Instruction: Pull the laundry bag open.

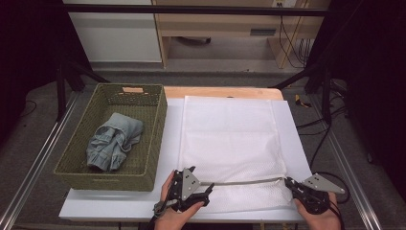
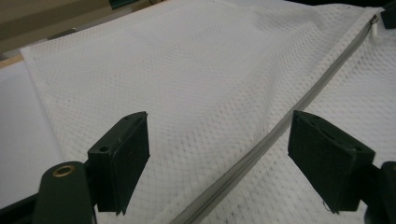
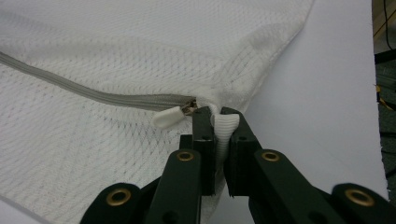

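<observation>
A white mesh laundry bag (image 1: 232,143) lies flat on a white sheet, its grey zipper (image 1: 249,182) running across the near end. My left gripper (image 1: 209,189) hovers at the zipper's left end. In the left gripper view its jaws (image 2: 217,154) stand open over the mesh, with the zipper (image 2: 280,133) passing between them and untouched. My right gripper (image 1: 290,183) is at the zipper's right end. It is shut (image 3: 220,116) on a white fabric tab (image 3: 224,128) at the bag's corner, beside the white zipper pull (image 3: 167,117).
A green woven basket (image 1: 158,139) stands left of the bag, holding a crumpled denim garment (image 1: 114,141). The white sheet (image 1: 306,143) covers the wooden table (image 1: 220,92). Black frame posts and cables flank the table on both sides.
</observation>
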A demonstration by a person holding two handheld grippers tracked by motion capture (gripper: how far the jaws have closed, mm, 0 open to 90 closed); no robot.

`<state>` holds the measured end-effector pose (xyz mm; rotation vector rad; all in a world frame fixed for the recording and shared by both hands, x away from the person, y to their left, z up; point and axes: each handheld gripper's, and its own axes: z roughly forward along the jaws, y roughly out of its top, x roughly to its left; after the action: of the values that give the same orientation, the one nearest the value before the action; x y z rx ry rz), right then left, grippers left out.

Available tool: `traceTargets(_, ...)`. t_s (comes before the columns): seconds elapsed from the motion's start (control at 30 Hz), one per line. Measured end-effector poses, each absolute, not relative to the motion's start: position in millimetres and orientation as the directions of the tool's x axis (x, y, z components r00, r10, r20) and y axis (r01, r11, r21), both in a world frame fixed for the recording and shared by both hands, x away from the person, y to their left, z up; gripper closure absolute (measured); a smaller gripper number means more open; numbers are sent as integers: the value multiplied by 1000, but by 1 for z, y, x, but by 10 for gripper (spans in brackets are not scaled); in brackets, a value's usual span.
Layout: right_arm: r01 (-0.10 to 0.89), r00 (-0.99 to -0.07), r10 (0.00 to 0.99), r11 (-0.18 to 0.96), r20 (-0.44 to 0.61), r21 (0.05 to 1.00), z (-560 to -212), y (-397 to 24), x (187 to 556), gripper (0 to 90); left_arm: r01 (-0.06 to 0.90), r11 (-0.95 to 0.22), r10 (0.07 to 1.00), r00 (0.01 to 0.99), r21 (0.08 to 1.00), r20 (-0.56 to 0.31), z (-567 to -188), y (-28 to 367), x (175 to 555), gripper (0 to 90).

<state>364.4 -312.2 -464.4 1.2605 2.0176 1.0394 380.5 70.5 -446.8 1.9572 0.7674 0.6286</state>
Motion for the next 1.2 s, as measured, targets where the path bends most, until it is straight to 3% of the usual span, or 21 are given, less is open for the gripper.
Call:
traceTargets(0.37, 487, -414, 909, 263, -45, 833, -462, -309, 363, 849, 258, -406, 725, 675, 877, 137, -451, 80, 376, 204)
traceTargets(0.7, 479, -411, 911, 244, -30, 843, -460, -307, 363, 849, 259, -338, 745, 662, 905, 89, -438, 75, 385, 183)
traceTargets(0.87, 468, -415, 909, 252, -41, 847, -458, -305, 361, 849, 274, -304, 735, 677, 913, 41, -429, 49, 393, 136)
traceTargets(1.2, 468, -414, 910, 238, -27, 851, -459, -308, 361, 849, 273, -291, 686, 727, 917, 1, -423, -16, 400, 161)
